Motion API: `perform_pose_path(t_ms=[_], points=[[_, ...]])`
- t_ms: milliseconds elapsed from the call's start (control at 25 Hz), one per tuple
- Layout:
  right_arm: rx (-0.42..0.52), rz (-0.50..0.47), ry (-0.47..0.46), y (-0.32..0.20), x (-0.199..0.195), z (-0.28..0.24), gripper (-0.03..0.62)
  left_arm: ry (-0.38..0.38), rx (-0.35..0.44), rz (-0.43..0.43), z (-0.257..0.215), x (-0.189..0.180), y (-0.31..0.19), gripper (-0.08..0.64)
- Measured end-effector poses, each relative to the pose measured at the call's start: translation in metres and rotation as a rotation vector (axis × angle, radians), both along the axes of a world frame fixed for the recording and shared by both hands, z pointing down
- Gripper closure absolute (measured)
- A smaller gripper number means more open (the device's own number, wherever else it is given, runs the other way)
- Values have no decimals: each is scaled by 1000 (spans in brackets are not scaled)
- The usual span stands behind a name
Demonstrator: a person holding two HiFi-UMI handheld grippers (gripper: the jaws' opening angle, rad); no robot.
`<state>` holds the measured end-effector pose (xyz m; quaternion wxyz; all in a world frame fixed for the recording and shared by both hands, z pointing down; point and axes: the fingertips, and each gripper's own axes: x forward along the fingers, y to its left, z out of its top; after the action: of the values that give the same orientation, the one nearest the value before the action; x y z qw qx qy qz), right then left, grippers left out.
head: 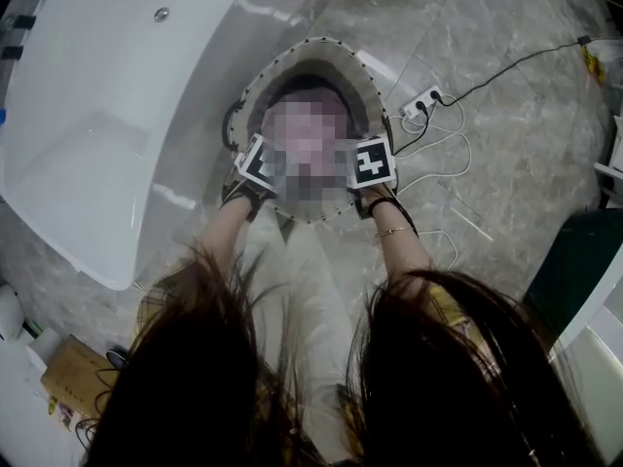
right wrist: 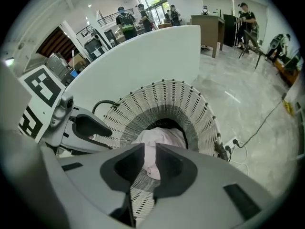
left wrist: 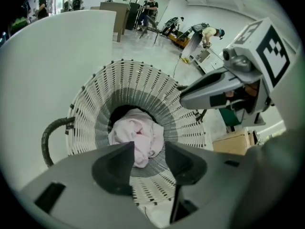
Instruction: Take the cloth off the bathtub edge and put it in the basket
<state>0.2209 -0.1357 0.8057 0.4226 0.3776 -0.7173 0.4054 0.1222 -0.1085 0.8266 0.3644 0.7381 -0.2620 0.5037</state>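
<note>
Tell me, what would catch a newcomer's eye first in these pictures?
Most striking is the white woven basket standing right beside the big white bathtub, with a crumpled pink cloth down in its mouth. Just above it, the right gripper pinches a fold of the cloth, while the left gripper hangs with its jaws apart.

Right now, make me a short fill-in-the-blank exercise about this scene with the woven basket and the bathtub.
The white woven basket holds a crumpled cloth coloured ____. The basket stands on the grey marble floor beside a smooth white ____. The left gripper and the right gripper both hover over the ____.
Missing words: pink; bathtub; basket.
</note>
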Motion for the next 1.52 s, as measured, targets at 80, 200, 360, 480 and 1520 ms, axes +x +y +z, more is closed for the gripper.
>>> perform_pose_path(t_ms=[80, 200, 360, 480, 1520], points=[[8, 2, -6, -2, -3, -7, 515, 5, -2, 4, -4, 3, 1, 374], [10, 1, -19, 1, -10, -17, 515, 6, 2, 20, -12, 4, 4, 368], [22, -28, -10, 6, -16, -32, 515, 40, -8, 15, -27, 12, 6, 362], [35, -51, 1, 7, -17, -48, 515, 32, 33, 43, -45, 12, -2, 362], [520, 25, -265, -23, -15, -399, 515, 401, 402, -52, -394, 40, -39, 410]])
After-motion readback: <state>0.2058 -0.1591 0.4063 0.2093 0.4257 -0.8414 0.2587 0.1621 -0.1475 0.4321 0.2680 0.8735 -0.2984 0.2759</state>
